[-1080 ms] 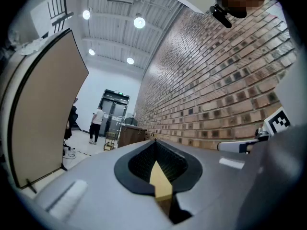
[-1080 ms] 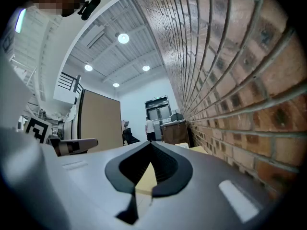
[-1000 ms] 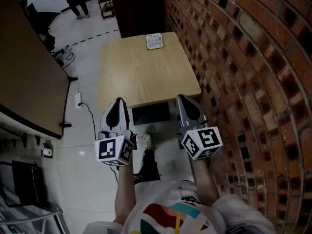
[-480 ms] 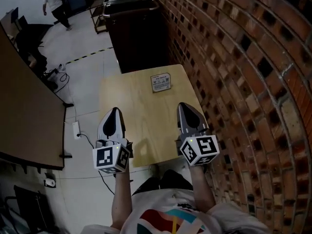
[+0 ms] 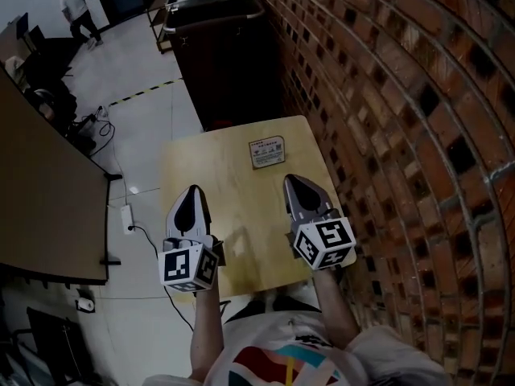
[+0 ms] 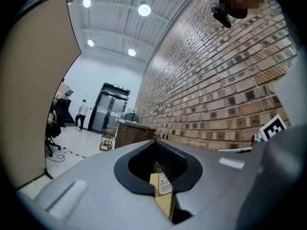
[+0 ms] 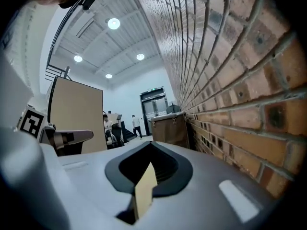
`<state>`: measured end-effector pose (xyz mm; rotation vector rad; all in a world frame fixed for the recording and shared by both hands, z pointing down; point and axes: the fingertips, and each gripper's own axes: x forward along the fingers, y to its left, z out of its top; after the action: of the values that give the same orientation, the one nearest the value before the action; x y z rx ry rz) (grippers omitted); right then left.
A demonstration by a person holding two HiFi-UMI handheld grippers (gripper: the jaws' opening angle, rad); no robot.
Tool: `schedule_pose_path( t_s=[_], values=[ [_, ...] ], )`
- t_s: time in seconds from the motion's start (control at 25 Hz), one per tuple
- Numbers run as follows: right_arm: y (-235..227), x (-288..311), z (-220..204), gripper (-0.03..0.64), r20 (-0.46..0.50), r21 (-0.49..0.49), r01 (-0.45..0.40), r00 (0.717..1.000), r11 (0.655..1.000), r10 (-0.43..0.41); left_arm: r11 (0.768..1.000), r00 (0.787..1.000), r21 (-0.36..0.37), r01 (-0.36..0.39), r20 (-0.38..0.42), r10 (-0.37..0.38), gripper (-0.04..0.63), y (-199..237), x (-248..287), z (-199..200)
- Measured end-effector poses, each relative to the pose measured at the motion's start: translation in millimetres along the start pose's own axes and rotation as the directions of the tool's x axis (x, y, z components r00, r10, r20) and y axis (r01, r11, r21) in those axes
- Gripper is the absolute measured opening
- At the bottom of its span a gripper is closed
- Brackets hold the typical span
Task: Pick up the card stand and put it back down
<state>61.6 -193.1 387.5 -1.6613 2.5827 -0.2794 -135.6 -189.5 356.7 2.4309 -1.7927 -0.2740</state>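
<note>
The card stand [image 5: 266, 152] is a small white printed sign lying toward the far right of the wooden table [image 5: 217, 171]. Both grippers hover over the table's near half and point toward its far end. My left gripper [image 5: 192, 190] is shut with nothing in it, left of the stand and short of it. My right gripper [image 5: 291, 179] is shut and empty too, just short of the stand and slightly right of it. In the left gripper view the card stand [image 6: 164, 183] shows through the narrow slit between the closed jaws. The right gripper view shows only a strip of table [image 7: 144, 191] there.
A brick wall [image 5: 418, 135] runs close along the table's right side. A dark cabinet [image 5: 225, 63] stands just beyond the far edge. A brown partition [image 5: 40, 191] is at the left, with a power strip [image 5: 129, 218] and cable on the floor. A person [image 5: 76, 6] walks far off.
Both grippers have moved forward from in front of the table's near edge to above its near half, closer to the card stand. Both stayed shut.
</note>
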Motion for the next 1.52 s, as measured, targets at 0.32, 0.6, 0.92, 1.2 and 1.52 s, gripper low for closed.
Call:
schedule_pose_path(
  t_s=[0.32,0.6,0.92,1.2,1.52],
  values=[
    [-6.4,28.9,1.4,0.051,0.02,0.045,-0.039,0.999,0.998,0.038,0.999,0.999,-0.032,-0.021,-0.03,0.02,0.006,11.3,7.0,-16.0],
    [-45.5,101.1,-29.9,0.439,-0.072,-0.042,0.095,0.993,0.995,-0.098,0.999,0.998,-0.044,-0.011,-0.057,0.008,0.006,11.5,7.4,-30.9],
    [-86.6,185.9,-123.8,0.577,-0.324,-0.099,0.179,0.924,0.979,-0.202,0.999,0.995,-0.028,-0.036,-0.093,0.033,0.006,27.0,8.2,-37.5],
    [-111.3,204.0,-163.5,0.577,-0.414,-0.073,0.244,0.875,0.967,-0.252,0.995,0.988,-0.041,-0.086,-0.133,0.079,0.006,53.3,4.7,-56.1],
    [-113.3,214.2,-181.1,0.577,-0.434,-0.055,0.248,0.867,0.967,-0.247,0.994,0.983,-0.058,-0.091,-0.166,0.08,0.006,57.1,12.6,-71.1]
  ],
)
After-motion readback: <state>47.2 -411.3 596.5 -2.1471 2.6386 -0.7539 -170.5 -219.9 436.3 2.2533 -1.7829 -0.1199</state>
